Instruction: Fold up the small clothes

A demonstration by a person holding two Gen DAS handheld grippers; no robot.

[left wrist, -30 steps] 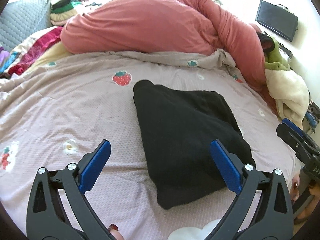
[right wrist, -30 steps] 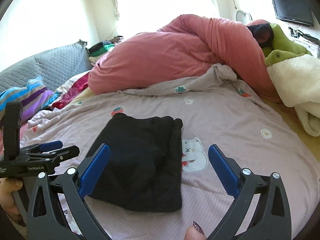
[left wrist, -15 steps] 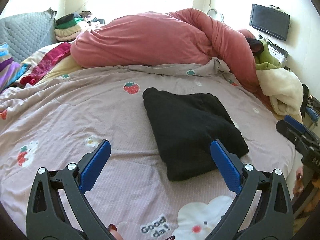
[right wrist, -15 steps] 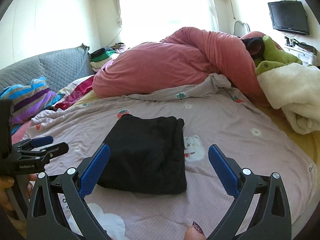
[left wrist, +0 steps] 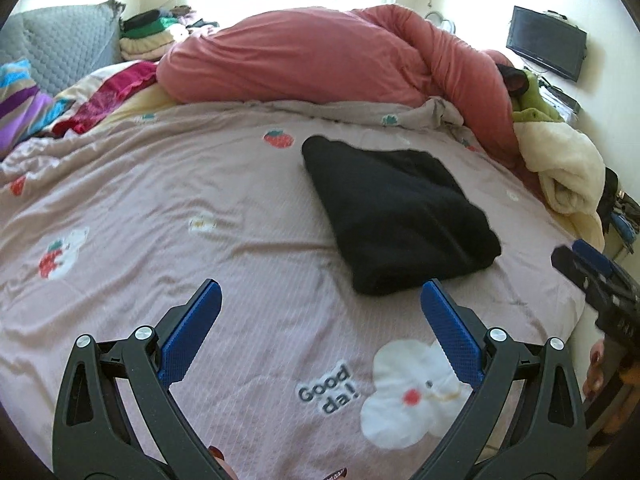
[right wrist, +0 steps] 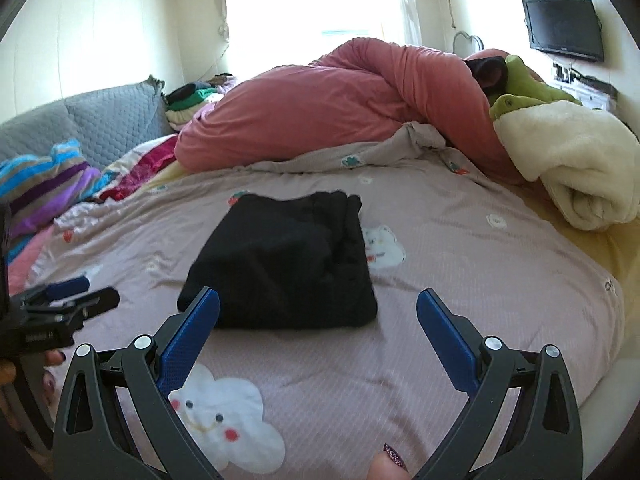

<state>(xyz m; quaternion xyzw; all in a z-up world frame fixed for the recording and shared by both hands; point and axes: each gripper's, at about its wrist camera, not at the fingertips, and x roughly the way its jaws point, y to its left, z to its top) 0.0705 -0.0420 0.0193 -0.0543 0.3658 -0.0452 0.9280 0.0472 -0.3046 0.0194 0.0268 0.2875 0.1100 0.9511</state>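
Both grippers pulled back from folded black garment (left wrist: pixel 396 216) since a second ago. Left gripper (left wrist: pixel 318 320) spread wide, empty; right gripper (right wrist: pixel 318 320) likewise. Garment unmoved on sheet (left wrist: pixel 168 200).

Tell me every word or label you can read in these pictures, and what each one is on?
"Good da!" is printed on the bedsheet, beside a white cloud print.
White lettering on the body of the left gripper, seen from the right wrist, is too blurred to read.
Lettering on the right gripper and at the sheet's right edge is also unreadable.
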